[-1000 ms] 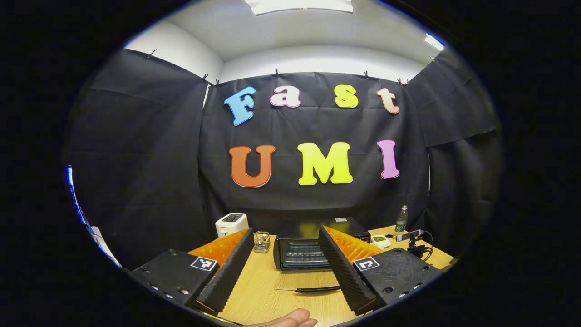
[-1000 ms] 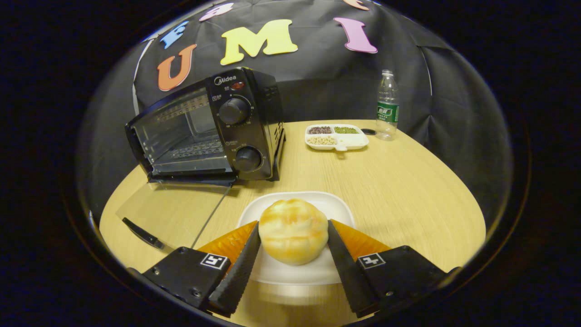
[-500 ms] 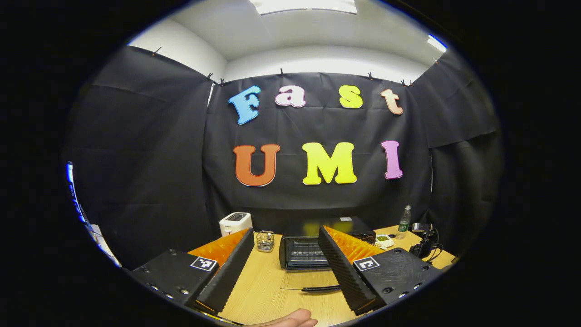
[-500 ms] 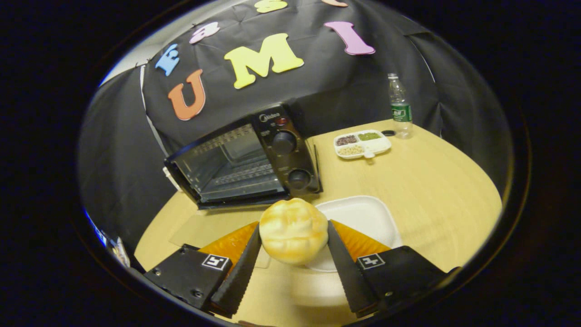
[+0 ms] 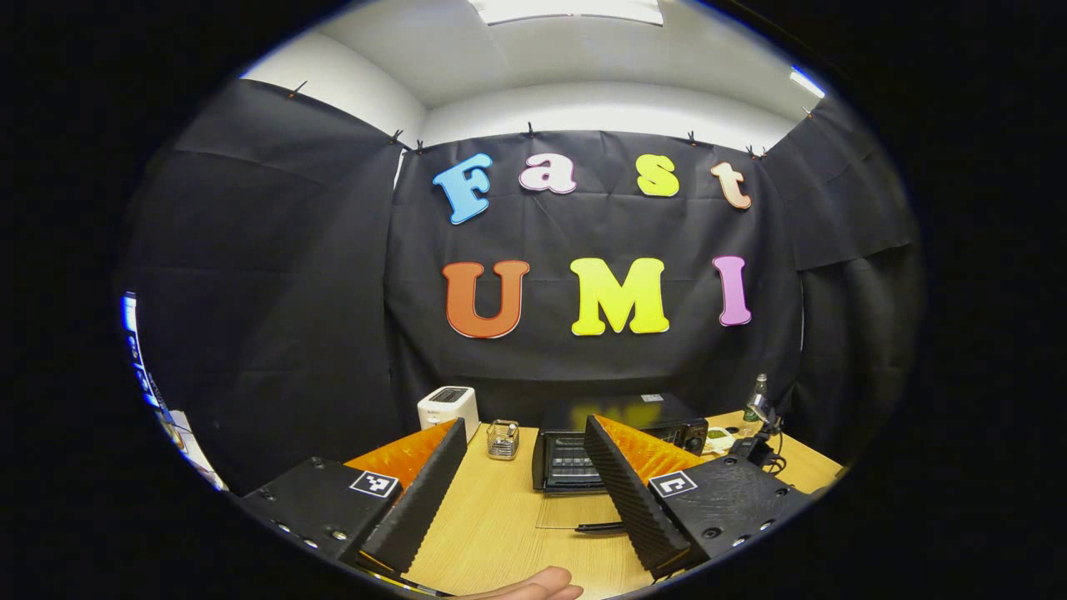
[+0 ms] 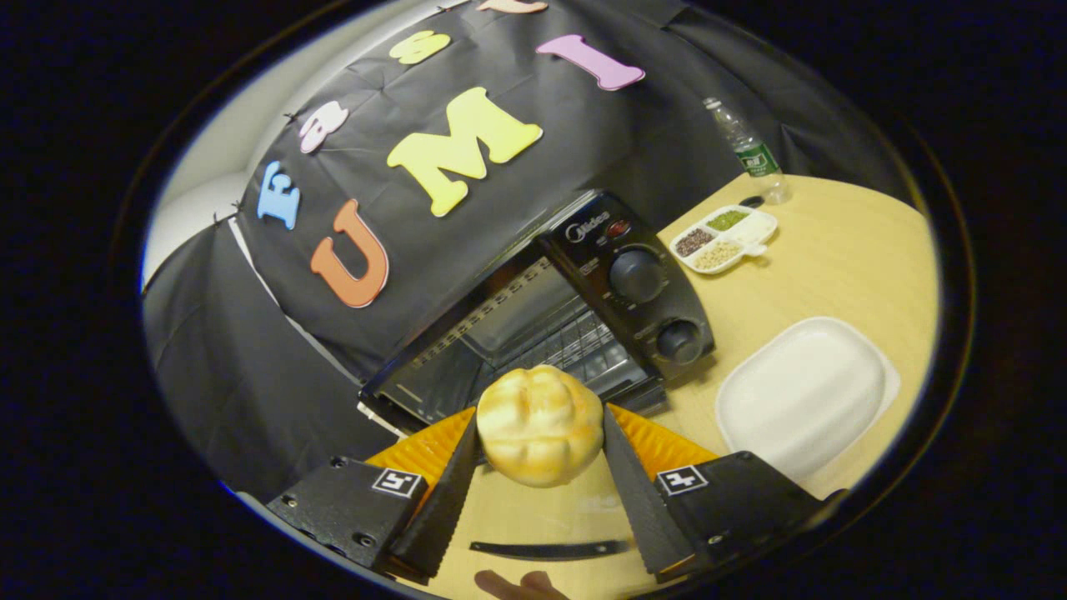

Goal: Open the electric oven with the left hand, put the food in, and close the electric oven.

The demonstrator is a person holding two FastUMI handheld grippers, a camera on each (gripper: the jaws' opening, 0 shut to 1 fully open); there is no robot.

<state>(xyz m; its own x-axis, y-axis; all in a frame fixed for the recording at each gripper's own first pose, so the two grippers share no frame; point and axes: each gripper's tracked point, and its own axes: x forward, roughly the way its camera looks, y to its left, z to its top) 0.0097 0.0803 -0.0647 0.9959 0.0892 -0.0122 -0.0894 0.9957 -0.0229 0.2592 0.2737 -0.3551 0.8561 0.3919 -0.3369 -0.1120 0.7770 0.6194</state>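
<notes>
The bun [image 6: 540, 425] now hangs clear of the white plate [image 6: 800, 396], off to the right, before the open oven [image 6: 533, 333]. The right gripper [image 6: 540, 454] clamps it for loading. The left gripper [image 5: 521, 492], spread and empty, stays back from the door.

The left gripper [image 5: 521, 479] is held level, well back and above the worktop [image 5: 492, 533], its two fingers [image 5: 417, 492] spread wide with nothing between them. A fingertip of the person's hand [image 5: 533, 587] shows at the lower edge. The right gripper [image 6: 540, 467] is tilted, both fingers [image 6: 621, 475] pressing against the bun [image 6: 540, 425] held between them.
</notes>
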